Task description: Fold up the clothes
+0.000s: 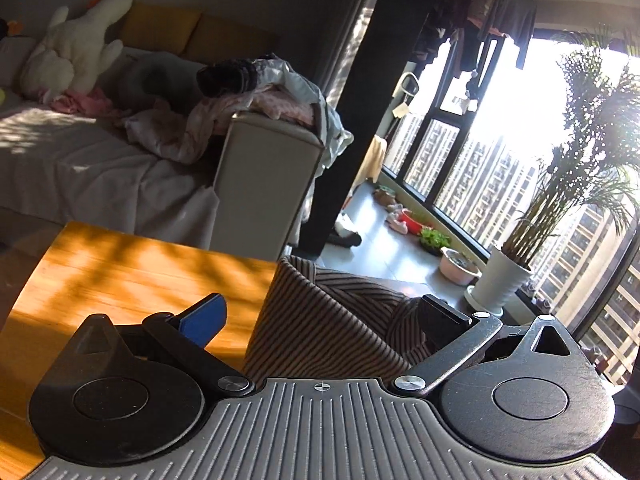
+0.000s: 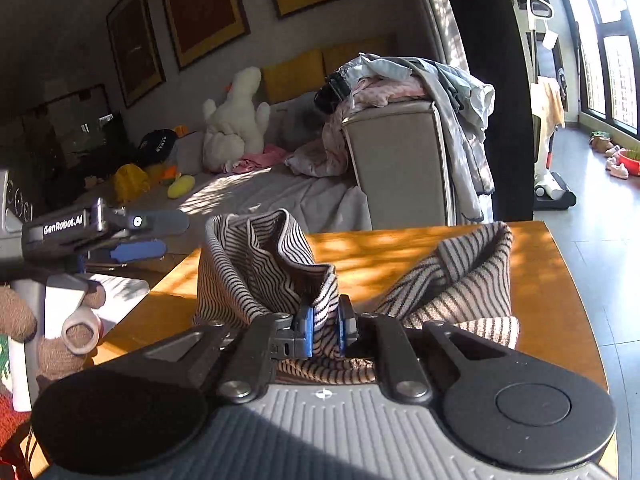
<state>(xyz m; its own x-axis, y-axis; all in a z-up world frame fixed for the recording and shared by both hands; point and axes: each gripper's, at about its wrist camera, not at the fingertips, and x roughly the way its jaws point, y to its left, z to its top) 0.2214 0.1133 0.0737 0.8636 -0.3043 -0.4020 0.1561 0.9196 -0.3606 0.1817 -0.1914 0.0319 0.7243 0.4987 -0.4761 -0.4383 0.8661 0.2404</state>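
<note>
A brown-and-white striped garment (image 2: pixel 260 264) lies bunched on the wooden table (image 2: pixel 552 300). My right gripper (image 2: pixel 324 326) is shut on a fold of it, and the cloth rises in a peak just beyond the blue pads (image 2: pixel 306 326). More of the garment (image 2: pixel 468 280) trails off to the right. In the left wrist view the striped garment (image 1: pixel 316 320) shows between the wide-apart fingers of my left gripper (image 1: pixel 320 318), which is open and grips nothing. From the right wrist view, the left gripper (image 2: pixel 160 236) hovers beyond the table's left edge, apart from the cloth.
A sofa (image 2: pixel 280 192) behind the table carries a white plush toy (image 2: pixel 236 120), and clothes are piled on its armrest (image 2: pixel 400 84). A potted palm (image 1: pixel 560 208) and floor items stand by the window. A brown plush (image 2: pixel 24 320) sits at the left.
</note>
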